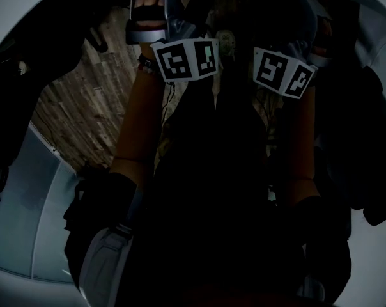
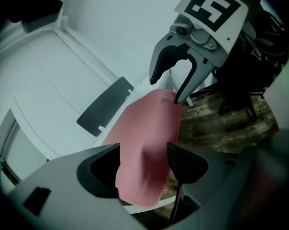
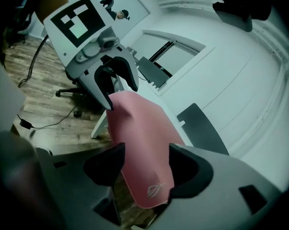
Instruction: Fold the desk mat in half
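Spread wide at the bottom of the left gripper view, the fingers (image 2: 183,163) of my left gripper (image 2: 143,161) are standing apart. The pink desk mat (image 2: 151,123) is sagging loosely through the gap between them, not pinched. I am seeing the same in the right gripper view: my right gripper (image 3: 145,166) is keeping its fingers (image 3: 106,164) parted at the bottom of the frame, with the mat's logo corner drooping between them, unclamped. In each view the mat is stretching up the frame to the other gripper's tips, which are hanging open at its far corner. It is lying along the edge of the white counter (image 2: 53,85), one side overhanging the wooden floor (image 2: 216,123). A dark grey panel (image 2: 105,107) is lying flat on the counter just beside the mat, left of centre. The head view is showing mostly darkness, with the two marker cubes (image 1: 186,59) standing out near the top.
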A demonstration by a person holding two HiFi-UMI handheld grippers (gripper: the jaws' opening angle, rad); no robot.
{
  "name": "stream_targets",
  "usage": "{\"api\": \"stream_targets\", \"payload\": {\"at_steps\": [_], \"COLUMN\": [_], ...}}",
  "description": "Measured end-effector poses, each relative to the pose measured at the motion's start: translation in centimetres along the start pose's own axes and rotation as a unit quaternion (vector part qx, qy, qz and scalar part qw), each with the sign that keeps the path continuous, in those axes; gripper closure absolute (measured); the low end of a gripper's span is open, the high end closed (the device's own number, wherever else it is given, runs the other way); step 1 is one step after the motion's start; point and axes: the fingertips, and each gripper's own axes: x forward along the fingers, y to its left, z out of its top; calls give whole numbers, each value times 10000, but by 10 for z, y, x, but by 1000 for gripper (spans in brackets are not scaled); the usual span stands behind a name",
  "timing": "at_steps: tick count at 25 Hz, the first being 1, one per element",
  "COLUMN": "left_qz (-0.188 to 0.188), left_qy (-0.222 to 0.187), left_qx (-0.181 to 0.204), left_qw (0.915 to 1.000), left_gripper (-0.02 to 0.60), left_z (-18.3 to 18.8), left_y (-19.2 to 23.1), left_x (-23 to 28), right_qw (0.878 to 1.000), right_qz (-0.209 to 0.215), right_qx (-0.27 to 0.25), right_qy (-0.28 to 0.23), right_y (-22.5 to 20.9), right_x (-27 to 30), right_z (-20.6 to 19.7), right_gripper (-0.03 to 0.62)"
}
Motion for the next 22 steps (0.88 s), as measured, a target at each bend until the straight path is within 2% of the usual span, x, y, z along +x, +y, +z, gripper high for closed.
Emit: {"api": "stream_targets", "payload": {"at_steps": [5,10,22], "left_qz": [764,929,1523], "left_qy": [188,290,246], "left_qx": [373,561,834], "left_qw": [9962,9937,9845], "left_gripper": [263,253,253], "left_z": [-29,-55,-61], "left_y": [-5,-35,-56], "left_x": [23,44,79], "right_qw": [9981,9966,9881], "right_qz": [-471,-553,-1377], "right_qx": [-10,-236,-619], "right_qy": [389,566,279], "right_y": [18,59,60], "right_x": [27,59,94], "right_z": [-32,-66,-86], "right_gripper": [272,259,258]}}
